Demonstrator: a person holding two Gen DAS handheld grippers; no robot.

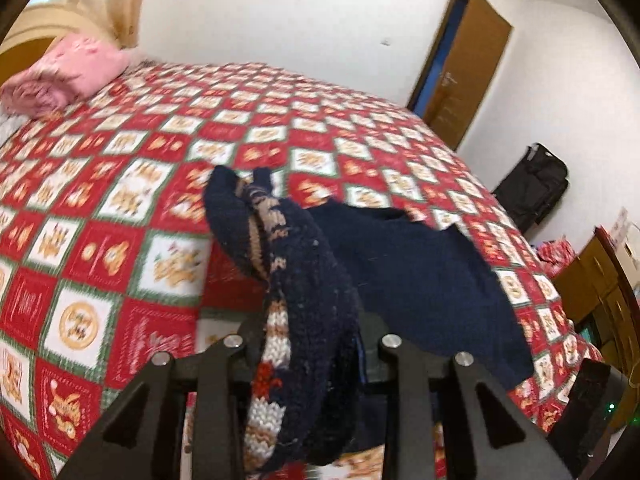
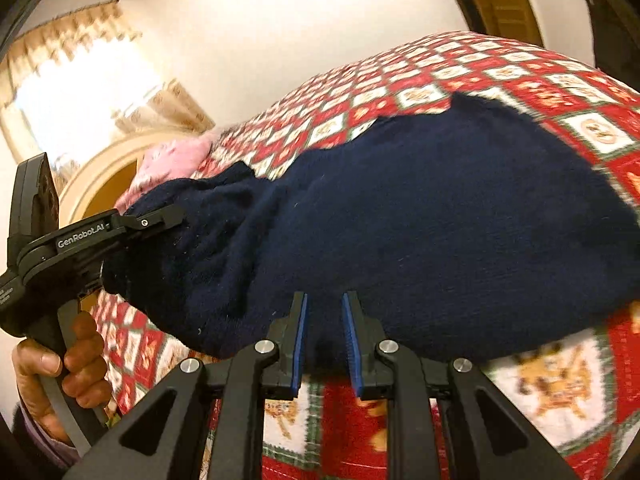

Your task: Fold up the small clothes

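Gripping a bunched edge of the navy knit sweater (image 1: 304, 280) in my left fingers (image 1: 312, 344) to lift it for folding, garment draped over the bed (image 1: 120, 200), my right fingers (image 2: 324, 344) sit narrowly parted at its hem, grasping nothing.

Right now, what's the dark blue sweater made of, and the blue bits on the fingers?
The sweater looks like knitted wool or acrylic yarn: visible stitch loops, fuzzy matte surface. The blue pads on the fingers look like ridged rubber or plastic; hard to tell which.
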